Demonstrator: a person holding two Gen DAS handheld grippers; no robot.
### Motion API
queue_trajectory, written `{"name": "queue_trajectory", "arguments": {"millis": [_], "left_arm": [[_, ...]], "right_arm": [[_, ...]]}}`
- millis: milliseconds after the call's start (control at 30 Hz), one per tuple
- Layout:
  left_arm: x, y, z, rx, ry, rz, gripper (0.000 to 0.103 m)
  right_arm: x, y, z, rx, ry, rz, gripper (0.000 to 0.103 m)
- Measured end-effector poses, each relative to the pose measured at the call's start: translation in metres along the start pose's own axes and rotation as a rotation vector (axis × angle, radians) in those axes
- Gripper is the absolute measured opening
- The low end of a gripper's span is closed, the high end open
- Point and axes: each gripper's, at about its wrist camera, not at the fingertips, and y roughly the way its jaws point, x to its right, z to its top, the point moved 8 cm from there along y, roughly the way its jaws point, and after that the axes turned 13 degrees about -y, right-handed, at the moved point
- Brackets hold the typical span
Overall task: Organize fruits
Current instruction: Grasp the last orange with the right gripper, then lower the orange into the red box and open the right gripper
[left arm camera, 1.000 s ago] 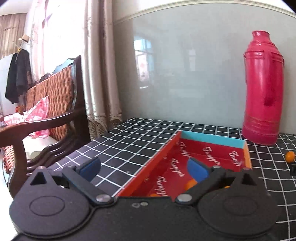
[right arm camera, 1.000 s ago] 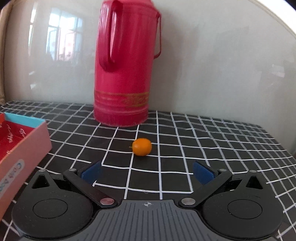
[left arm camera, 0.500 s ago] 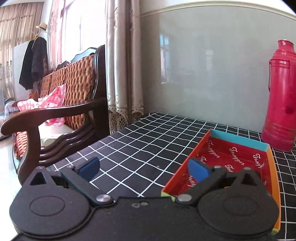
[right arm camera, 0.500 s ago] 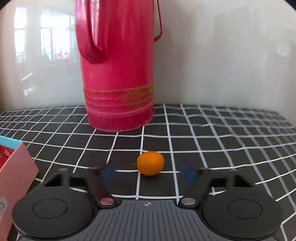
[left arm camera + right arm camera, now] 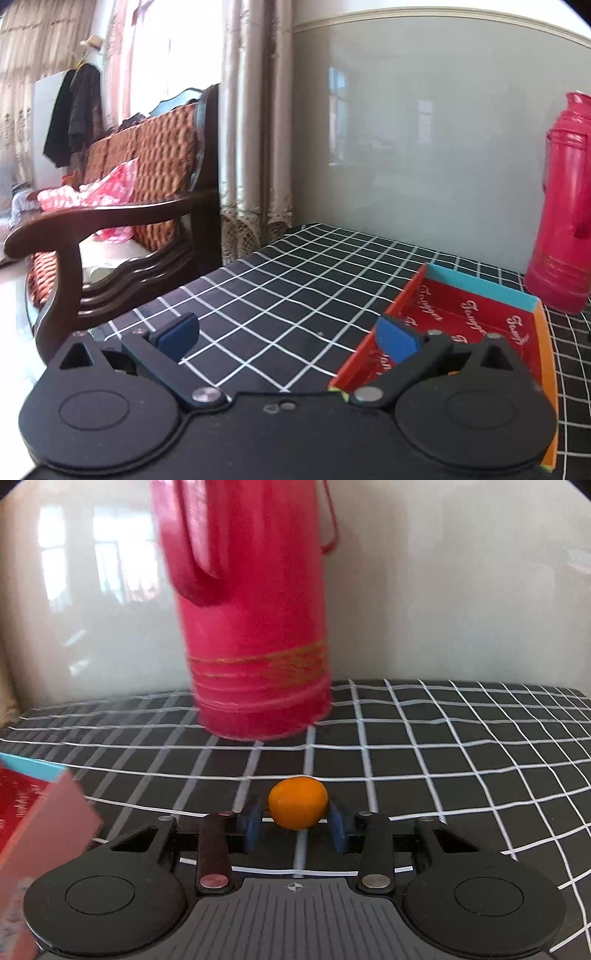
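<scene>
Orange (image 5: 297, 802) btwn right tool (image 5: 295, 821) pads, left tool (image 5: 288, 332) spread

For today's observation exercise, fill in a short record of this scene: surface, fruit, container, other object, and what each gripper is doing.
surface: black tablecloth with white grid
fruit: one small orange, on the cloth between the right gripper's pads
container: red tray with a blue end wall, left of the orange
other object: red thermos flask, upright behind the orange
right gripper: pads closed in against the orange
left gripper: open, holding nothing, beside the tray
</scene>
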Motion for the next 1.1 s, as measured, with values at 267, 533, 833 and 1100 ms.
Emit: {"name": "queue_trajectory", "arguments": {"millis": [267, 533, 833, 1100], "left_arm": [[-0.034, 0.01, 0.003, -0.049, -0.099, 0.06, 0.097], [-0.064, 0.011, -0.001, -0.072, -0.119, 0.11, 0.097], [-0.079, 0.009, 0.002, -0.068, -0.134, 0.123, 0.097], [-0.046, -0.007, 0.011, -0.003, -0.078, 0.046, 0.097]], "right_arm": [[-0.08, -0.065, 0.023, 0.179, -0.126, 0.251, 0.039], [-0.176, -0.086, 0.014, 0.208, -0.335, 0.408, 0.039], [-0.211, -0.078, -0.001, 0.227, -0.439, 0.353, 0.09], [-0.176, -0.118, 0.01, 0.209, -0.315, 0.3, 0.095]]}}
